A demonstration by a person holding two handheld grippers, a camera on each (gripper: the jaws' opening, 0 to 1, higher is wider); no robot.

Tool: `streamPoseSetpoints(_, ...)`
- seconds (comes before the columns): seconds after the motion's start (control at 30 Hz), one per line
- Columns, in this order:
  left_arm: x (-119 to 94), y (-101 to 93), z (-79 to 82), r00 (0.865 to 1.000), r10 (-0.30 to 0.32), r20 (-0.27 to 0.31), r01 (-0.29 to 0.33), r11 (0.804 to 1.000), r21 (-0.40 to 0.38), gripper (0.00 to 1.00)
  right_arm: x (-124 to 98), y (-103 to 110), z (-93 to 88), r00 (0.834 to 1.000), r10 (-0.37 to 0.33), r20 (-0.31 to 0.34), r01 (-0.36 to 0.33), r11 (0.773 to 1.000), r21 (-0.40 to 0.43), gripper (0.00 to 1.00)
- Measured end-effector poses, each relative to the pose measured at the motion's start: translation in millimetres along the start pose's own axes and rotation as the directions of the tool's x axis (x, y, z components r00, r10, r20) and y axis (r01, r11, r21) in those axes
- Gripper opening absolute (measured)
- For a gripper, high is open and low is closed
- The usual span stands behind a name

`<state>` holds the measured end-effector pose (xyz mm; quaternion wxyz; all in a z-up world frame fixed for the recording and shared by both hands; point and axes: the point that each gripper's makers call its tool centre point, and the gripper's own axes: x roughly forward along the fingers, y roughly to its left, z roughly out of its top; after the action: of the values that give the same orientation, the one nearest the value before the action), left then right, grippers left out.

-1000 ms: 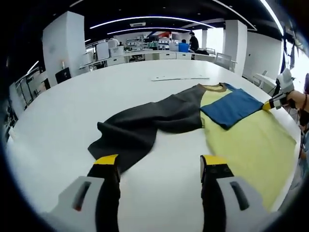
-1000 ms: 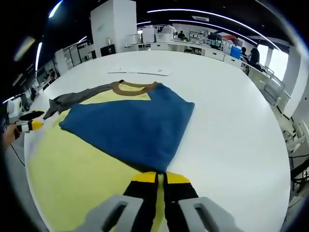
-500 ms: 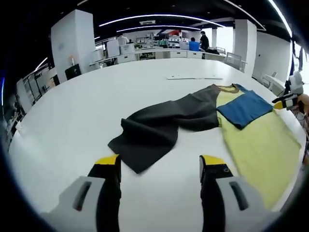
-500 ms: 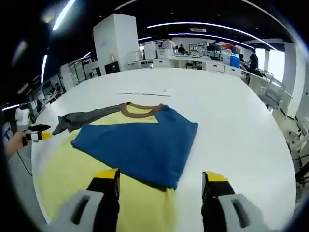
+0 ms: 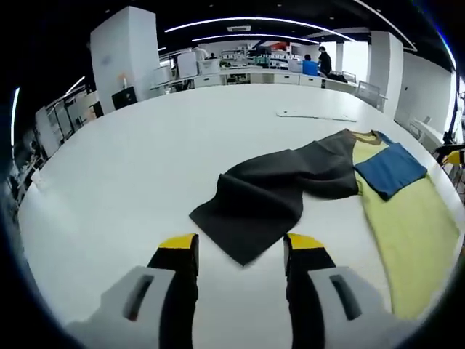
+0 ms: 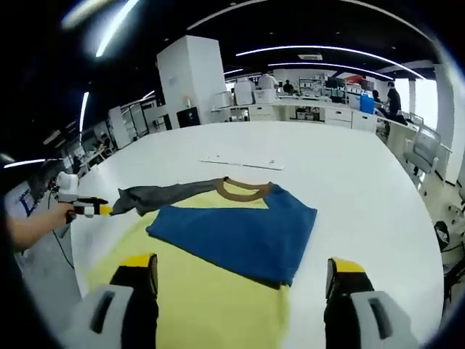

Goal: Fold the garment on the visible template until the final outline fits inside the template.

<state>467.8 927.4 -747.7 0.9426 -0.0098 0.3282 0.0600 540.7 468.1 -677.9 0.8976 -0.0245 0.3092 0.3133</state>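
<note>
Right gripper view shows a broad white table (image 6: 349, 167) carrying a yellow, blue and dark grey shirt (image 6: 218, 291), its blue panel (image 6: 236, 233) folded over the yellow body and the grey sleeve (image 5: 269, 193) spread flat. Near its brown collar (image 6: 242, 190) lies a thin white template strip (image 6: 242, 161). The right gripper (image 6: 243, 280) and left gripper (image 5: 240, 251) both hover with jaws spread wide, holding nothing.

A wide white surface (image 5: 131, 167) runs back toward an open office. Far across it lies a thin, flat white strip (image 6: 241, 161), perhaps paper or card; it is too small to tell which. Behind stands a broad white pillar (image 6: 195, 80), with rows of desks (image 6: 320, 114) and monitors beyond. Curved light strips (image 5: 247, 20) cross the dark ceiling. Two people (image 5: 318, 64) are at the far desks.
</note>
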Motion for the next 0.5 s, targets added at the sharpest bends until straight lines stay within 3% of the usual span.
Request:
streamPoseSetpoints(0.07,1.8,2.1,-2.3,1.0,0.011,-0.011,-0.012,1.0,-0.019,0.37,-9.7,4.8,2.6,1.0,0.0,0.012,0.001,1.0,-0.016,0.97)
streamPoseSetpoints(0.17,2.9,6.0,-9.0,0.998,0.05,-0.036,-0.049,0.999,0.015,0.32,-23.7,7.3,7.2,0.999,-0.007,0.033,0.007,1.0,-0.01,0.95)
streamPoseSetpoints(0.27,2.8,2.5,-15.8,0.998,0.041,-0.05,-0.043,0.998,-0.043,0.3,-35.7,6.4,15.3,0.996,-0.028,0.086,0.027,1.0,0.012,0.94)
streamPoseSetpoints(0.37,2.2,0.2,-19.4,0.998,0.044,-0.047,-0.047,0.997,-0.055,0.24,-45.1,7.3,16.3,0.994,-0.032,0.1,0.029,0.999,0.03,0.94)
streamPoseSetpoints(0.43,2.9,-7.8,-22.3,0.999,0.013,-0.04,-0.02,0.986,-0.168,0.22,-51.1,8.5,14.7,0.994,-0.037,0.101,0.034,0.999,0.033,0.94)
streamPoseSetpoints(0.47,2.9,-5.8,-17.9,1.0,0.025,-0.01,-0.026,0.984,-0.176,0.21,-54.5,8.4,12.6,0.994,-0.048,0.097,0.046,0.999,0.027,0.94)
streamPoseSetpoints(0.5,2.2,-4.8,-19.8,0.999,0.032,-0.023,-0.036,0.986,-0.163,0.2,-56.7,8.6,10.8,0.994,-0.053,0.094,0.052,0.998,0.02,0.94)
